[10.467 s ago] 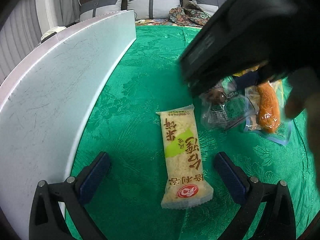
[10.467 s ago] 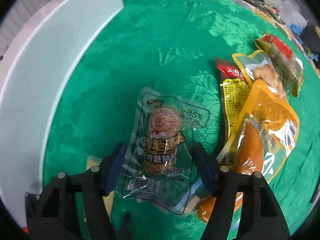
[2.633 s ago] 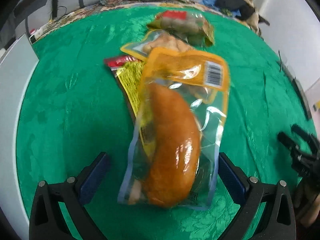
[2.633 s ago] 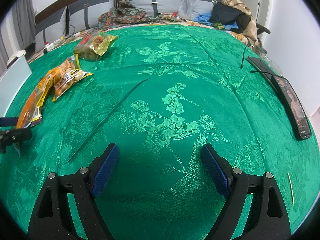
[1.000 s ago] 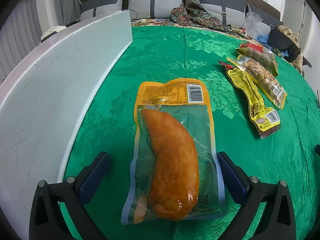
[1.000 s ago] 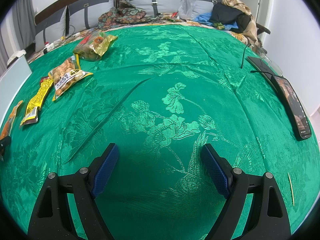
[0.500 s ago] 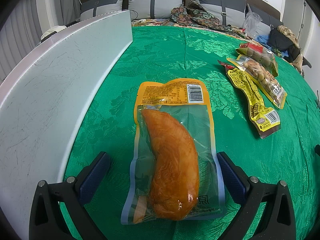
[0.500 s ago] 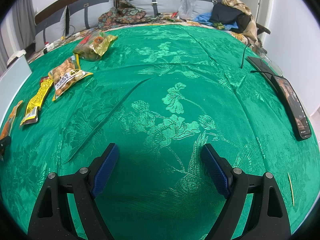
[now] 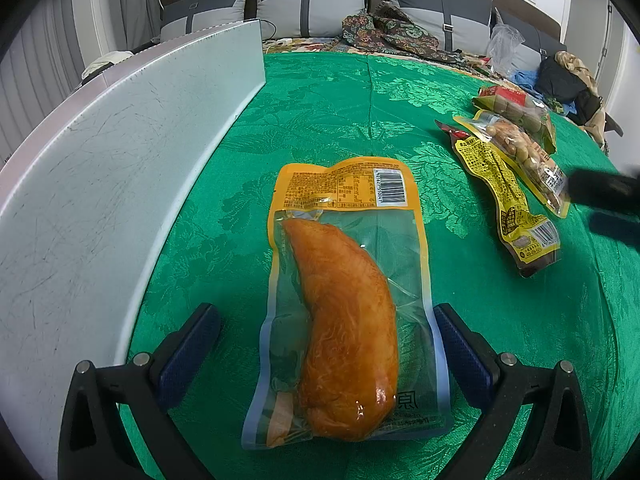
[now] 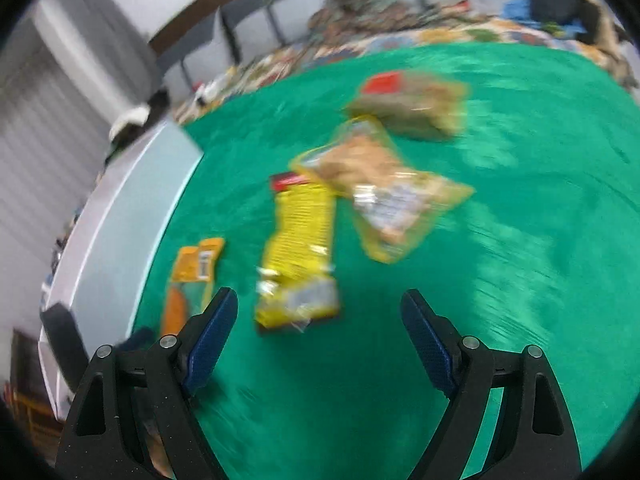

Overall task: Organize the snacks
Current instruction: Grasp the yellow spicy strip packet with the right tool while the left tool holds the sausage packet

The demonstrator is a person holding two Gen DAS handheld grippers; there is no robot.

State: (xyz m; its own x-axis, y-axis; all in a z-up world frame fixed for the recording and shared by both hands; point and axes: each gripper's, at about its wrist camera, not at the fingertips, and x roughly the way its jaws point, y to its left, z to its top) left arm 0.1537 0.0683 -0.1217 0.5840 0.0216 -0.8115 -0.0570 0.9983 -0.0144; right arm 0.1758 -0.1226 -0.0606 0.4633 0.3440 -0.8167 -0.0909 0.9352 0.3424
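The left gripper (image 9: 326, 344) is spread wide, its fingers either side of the chicken pouch (image 9: 348, 304) (orange top, barcode at twelve o'clock) without touching it, flat on the green cloth (image 9: 328, 112). A white panel (image 9: 112, 184) stands at nine to eleven o'clock. At two o'clock lie a yellow packet (image 9: 506, 196), a peanut bag (image 9: 524, 156) and a red-topped bag (image 9: 516, 110).
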